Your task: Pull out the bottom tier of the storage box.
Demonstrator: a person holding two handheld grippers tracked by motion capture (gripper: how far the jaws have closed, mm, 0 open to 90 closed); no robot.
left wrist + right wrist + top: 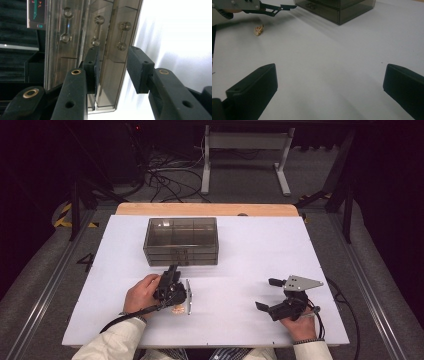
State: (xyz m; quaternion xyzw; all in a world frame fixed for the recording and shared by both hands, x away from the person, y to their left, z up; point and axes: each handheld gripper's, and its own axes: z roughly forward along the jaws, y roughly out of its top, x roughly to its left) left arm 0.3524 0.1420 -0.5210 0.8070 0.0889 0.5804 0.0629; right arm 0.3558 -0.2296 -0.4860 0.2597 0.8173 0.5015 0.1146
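Observation:
A smoky see-through drawer box (pixel 181 240) stands at the back middle of the white table. My left gripper (pixel 173 268) is turned on its side just in front of the box's drawer fronts. In the left gripper view its jaws (pixel 112 53) stand partly apart with nothing between them, and the box (pixel 75 50) with its three clear drawer handles lies just beyond the tips. A small tan scrap (pixel 178 309) lies on the table beside the left hand. My right gripper (pixel 264 294) rests at the front right, jaws wide and empty (pixel 329 75).
The white tabletop (pixel 240 250) stretches bare between the box and the right gripper. A wooden strip (pixel 205 209) runs along the far edge. Beyond it, cables and a white desk frame (pixel 245 155) stand on the floor.

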